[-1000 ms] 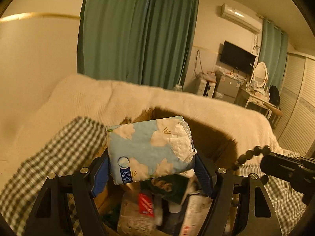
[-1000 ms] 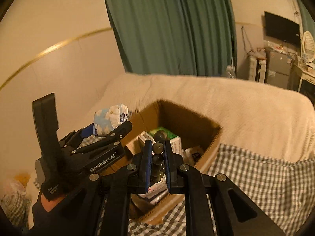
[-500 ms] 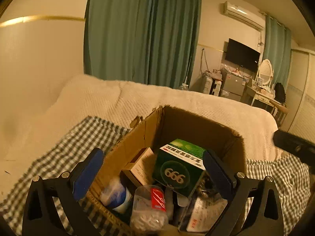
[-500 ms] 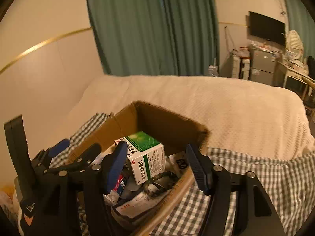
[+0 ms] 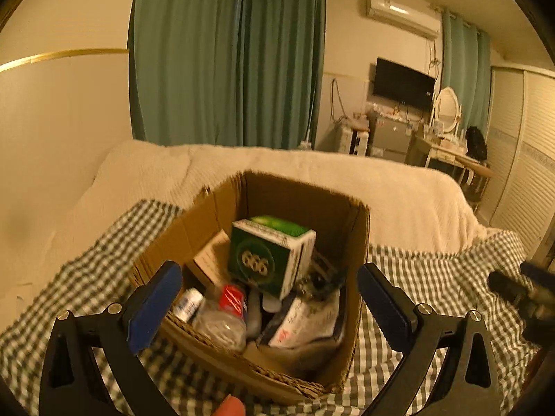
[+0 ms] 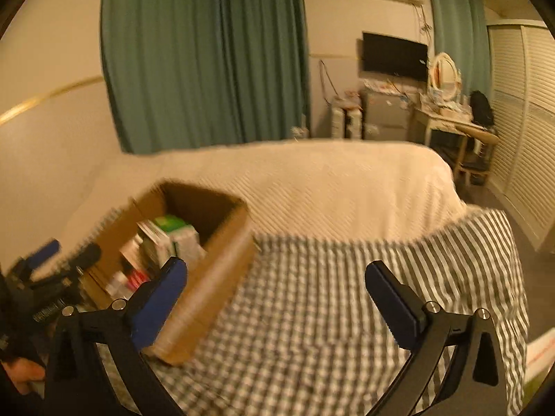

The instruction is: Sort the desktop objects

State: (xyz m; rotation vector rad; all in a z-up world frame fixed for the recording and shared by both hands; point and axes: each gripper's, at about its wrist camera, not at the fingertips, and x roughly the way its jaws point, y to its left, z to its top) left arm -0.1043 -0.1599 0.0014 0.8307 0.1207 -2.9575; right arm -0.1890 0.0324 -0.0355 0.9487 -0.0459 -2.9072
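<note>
An open cardboard box [image 5: 357, 228] stands on the checked cloth, filled with a green carton [image 5: 270, 256], a clear bottle with a red label [image 5: 229, 308], a small white bottle [image 5: 189, 303] and a white packet [image 5: 305, 319]. My left gripper [image 5: 267, 274] hovers just before the box, open, with nothing between its blue pads. In the right wrist view the box [image 6: 222, 263] sits at the left, and my right gripper [image 6: 275, 267] is over bare checked cloth, its jaws opening and empty. The left gripper [image 6: 62, 260] shows blurred at the left edge there.
The checked cloth [image 6: 312, 312] covers the near surface and drops off at the right. Behind it lies a cream blanket [image 5: 381, 180]. Green curtains [image 5: 225, 69], a wall TV [image 5: 402, 78], a dressing table [image 6: 451, 114] and louvred doors [image 6: 520, 121] stand farther back.
My left gripper let go of the blue floral tissue pack and opened wide. My right gripper let go of the bead string, opened, and swung right, away from the box.
</note>
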